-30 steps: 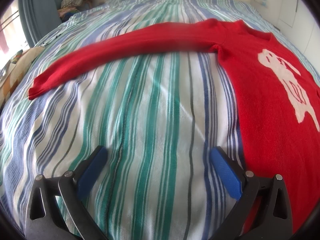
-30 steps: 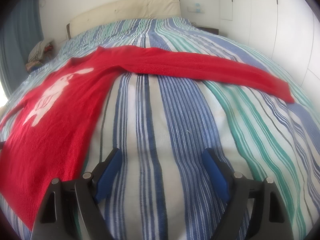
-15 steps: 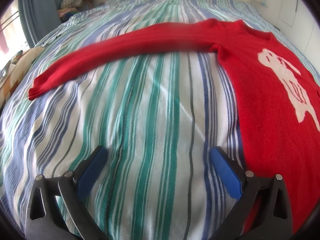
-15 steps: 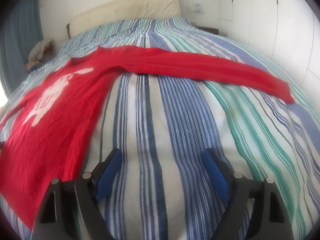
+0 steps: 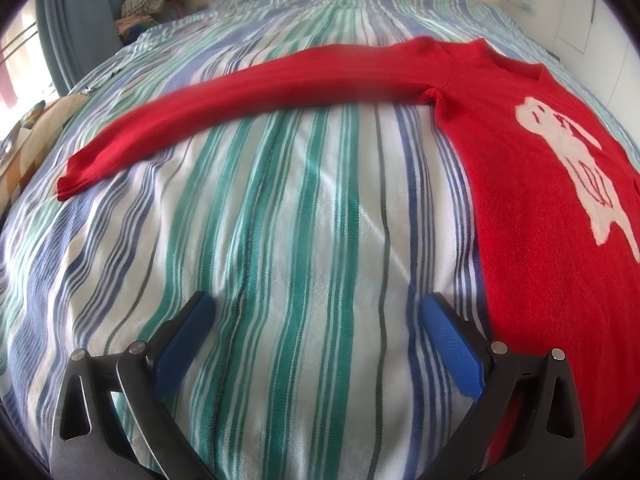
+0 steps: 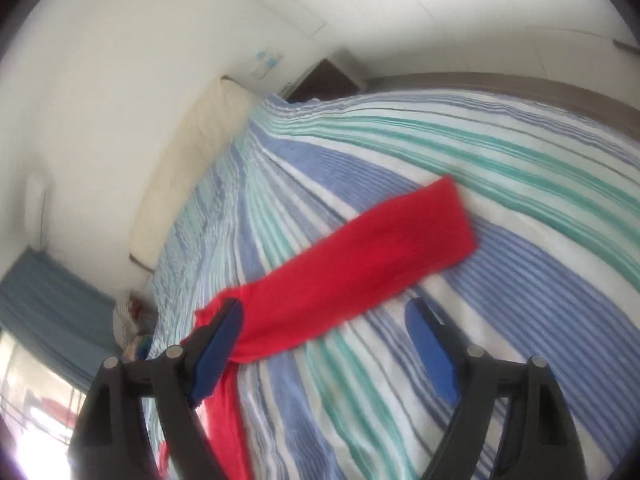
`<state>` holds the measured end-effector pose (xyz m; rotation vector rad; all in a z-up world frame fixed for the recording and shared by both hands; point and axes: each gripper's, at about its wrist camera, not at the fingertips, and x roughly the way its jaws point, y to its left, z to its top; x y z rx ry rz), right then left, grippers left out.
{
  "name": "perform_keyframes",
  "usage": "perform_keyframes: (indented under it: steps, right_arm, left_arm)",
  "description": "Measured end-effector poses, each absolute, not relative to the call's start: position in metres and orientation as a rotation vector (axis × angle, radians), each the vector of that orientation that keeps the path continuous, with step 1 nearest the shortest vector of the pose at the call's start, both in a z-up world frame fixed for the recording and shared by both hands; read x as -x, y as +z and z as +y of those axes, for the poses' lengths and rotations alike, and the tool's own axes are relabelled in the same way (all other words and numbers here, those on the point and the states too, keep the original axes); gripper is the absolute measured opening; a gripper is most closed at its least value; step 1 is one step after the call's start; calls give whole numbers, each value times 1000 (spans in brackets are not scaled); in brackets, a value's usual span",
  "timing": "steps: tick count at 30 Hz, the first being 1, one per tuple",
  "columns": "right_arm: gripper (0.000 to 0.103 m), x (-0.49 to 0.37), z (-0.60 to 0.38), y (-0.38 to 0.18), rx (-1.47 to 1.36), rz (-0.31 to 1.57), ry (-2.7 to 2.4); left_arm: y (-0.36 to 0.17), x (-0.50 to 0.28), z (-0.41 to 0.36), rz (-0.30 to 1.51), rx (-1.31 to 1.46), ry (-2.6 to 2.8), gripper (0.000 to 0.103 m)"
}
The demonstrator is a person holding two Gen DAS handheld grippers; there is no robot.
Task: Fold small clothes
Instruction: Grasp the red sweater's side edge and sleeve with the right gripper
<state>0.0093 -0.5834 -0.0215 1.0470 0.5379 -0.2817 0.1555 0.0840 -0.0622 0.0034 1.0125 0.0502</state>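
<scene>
A red knitted sweater [image 5: 540,208] with a white animal figure lies flat on the striped bedspread [image 5: 280,220]. Its left sleeve [image 5: 248,92] stretches out to the left, cuff at the far left. My left gripper [image 5: 316,320] is open and empty, low over the bedspread, just left of the sweater's body. In the right wrist view the other sleeve [image 6: 360,268] lies across the bed, its cuff at the upper right. My right gripper [image 6: 324,328] is open, tilted, close over that sleeve, with the sleeve between its fingers.
A cream headboard [image 6: 188,168] and white wall stand behind the bed. A pile of clothes [image 5: 152,0] and a blue curtain [image 5: 76,20] are at the bed's far left. A dark nightstand [image 6: 324,80] sits by the far corner.
My right gripper has swung forward and rolled sideways, ending close over the right sleeve. The left gripper has not moved. The sweater lies as before.
</scene>
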Motion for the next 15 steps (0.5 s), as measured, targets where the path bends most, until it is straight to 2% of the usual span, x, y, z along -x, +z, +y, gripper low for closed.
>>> perform_keyframes:
  steps: [3, 5, 6, 10, 12, 15]
  right_arm:
    - [76, -10, -619, -52, -1183, 584, -305]
    - [69, -11, -629, -72, -1261, 604, -291]
    - [63, -12, -632, -77, -1279, 596, -291]
    - [55, -20, -644, -84, -1314, 521, -284]
    - [46, -27, -650, -89, -1316, 506, -292]
    - [39, -36, -656, -92, -1314, 481, -321]
  left_arm:
    - [-62, -155, 84, 1009, -3, 50, 103]
    - [-63, -155, 84, 1005, -3, 50, 103]
    - [-63, -155, 85, 1003, -3, 51, 103]
    - [-63, -153, 83, 996, -7, 53, 103]
    - [-63, -153, 83, 993, -4, 52, 103]
    - [-63, -153, 84, 992, -4, 52, 103]
